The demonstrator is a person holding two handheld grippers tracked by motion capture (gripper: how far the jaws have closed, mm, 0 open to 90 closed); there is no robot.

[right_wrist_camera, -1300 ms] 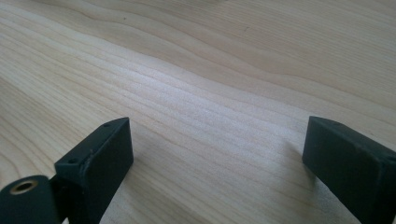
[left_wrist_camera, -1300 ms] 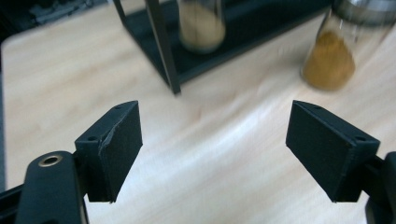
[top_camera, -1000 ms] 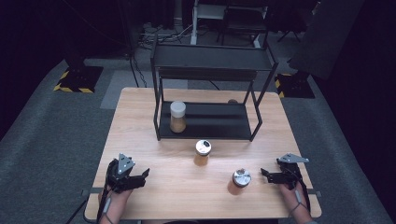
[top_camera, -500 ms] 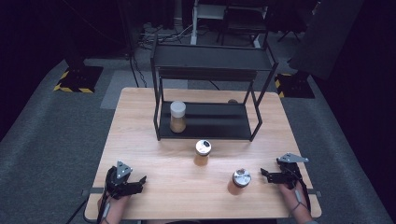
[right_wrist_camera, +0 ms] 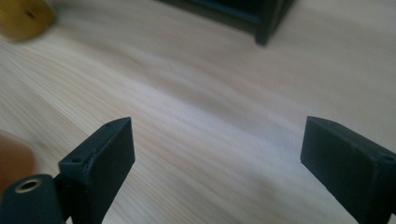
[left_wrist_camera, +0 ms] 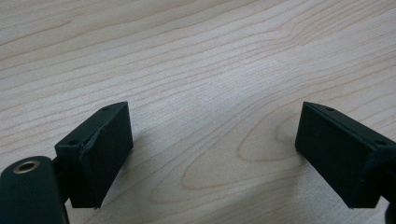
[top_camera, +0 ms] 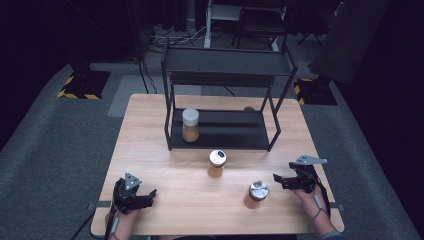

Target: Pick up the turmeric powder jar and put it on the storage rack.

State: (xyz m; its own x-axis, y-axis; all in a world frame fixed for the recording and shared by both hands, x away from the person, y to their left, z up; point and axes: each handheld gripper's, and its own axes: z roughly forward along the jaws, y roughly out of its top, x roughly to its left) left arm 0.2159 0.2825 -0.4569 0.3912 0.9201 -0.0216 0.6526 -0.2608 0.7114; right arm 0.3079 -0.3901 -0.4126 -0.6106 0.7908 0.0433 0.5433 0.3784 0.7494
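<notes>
Two open tongs (top_camera: 150,194) (top_camera: 278,180), empty, right nr jar (top_camera: 258,193), prob. amber contents

Left gripper (top_camera: 150,195): I see its black jaws have just been opening, nothing but bare wooden table (top_camera: 165,125) between them.
Right gripper (top_camera: 276,180): its jaws narrowed slightly, also empty; I see it slightly higher.

A light wooden table (top_camera: 165,115) stands on grey carpet floor (top_camera: 45,150) in a dark room, with yellow-and-black striped floor markings (top_camera: 75,92) and a white-legged stand (top_camera: 220,12) behind.
</notes>
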